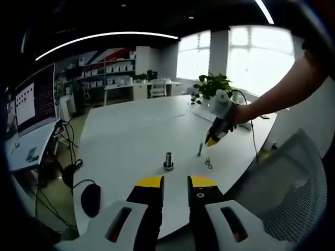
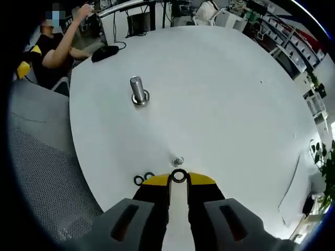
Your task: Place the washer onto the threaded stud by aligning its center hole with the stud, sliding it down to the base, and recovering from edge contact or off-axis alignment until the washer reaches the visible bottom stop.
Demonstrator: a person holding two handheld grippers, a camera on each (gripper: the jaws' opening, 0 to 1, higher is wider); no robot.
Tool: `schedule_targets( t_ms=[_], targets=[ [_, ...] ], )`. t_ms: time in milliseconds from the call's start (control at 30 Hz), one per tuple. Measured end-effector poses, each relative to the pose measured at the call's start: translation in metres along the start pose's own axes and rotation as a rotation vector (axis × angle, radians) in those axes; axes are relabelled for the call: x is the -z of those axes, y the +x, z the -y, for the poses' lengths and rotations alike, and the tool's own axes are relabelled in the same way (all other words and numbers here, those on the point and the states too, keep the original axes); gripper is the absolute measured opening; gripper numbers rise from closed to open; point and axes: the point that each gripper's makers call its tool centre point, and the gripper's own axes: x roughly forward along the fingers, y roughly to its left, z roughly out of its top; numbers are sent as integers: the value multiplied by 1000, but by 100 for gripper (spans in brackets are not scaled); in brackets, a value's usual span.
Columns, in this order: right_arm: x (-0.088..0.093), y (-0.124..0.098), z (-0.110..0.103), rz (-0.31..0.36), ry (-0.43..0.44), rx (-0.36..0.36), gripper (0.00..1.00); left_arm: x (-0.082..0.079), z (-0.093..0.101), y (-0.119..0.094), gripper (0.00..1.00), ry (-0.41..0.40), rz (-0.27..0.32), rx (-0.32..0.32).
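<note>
- The white round table served as the landmark, and every task part sat on its top.
- In the right gripper view, the right gripper pinched a dark washer between its yellow-tipped jaws, just above the table near its rim.
- A small stud stood upright on the table just beyond the held washer; whether the washer touched it could not be told.
- Two spare washers lay flat on the table, just beside the right gripper's left jaw and close to the table rim.
- A larger bolt stood upright in a ring-shaped base farther in on the table, well apart from the held washer.
- In the left gripper view, the left gripper hung at the table's near rim with its jaws parted by a narrow gap, grasping nothing.
- That view showed the larger bolt just beyond the left gripper's jaws, with the small stud and spare washers to its right on the table.
- The right gripper reached down toward the small stud from the right, held in a hand.
- A mesh chair stood against the table rim.
</note>
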Motion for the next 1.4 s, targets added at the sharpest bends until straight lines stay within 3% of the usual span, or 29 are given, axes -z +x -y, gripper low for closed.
schedule_targets(
  t_ms=[233,300,500,667,1400],
  targets=[
    [-15,-4,-4,18,-67,-1,14,0,-1,0,16,0,-3,-6],
    [-12,7,4,13,-74,-7,14,0,-1,0,16,0,-4,-7],
    [-14,1,-4,6,-74,-14,14,0,-2,0,15,1,-4,-7],
    [-11,14,4,-9,-76,-19,14,0,-2,0,15,-1,-3,-10],
    [-1,36,1,-71,-107,-51,14,2,-3,2,14,-6,-9,-17]
  ],
)
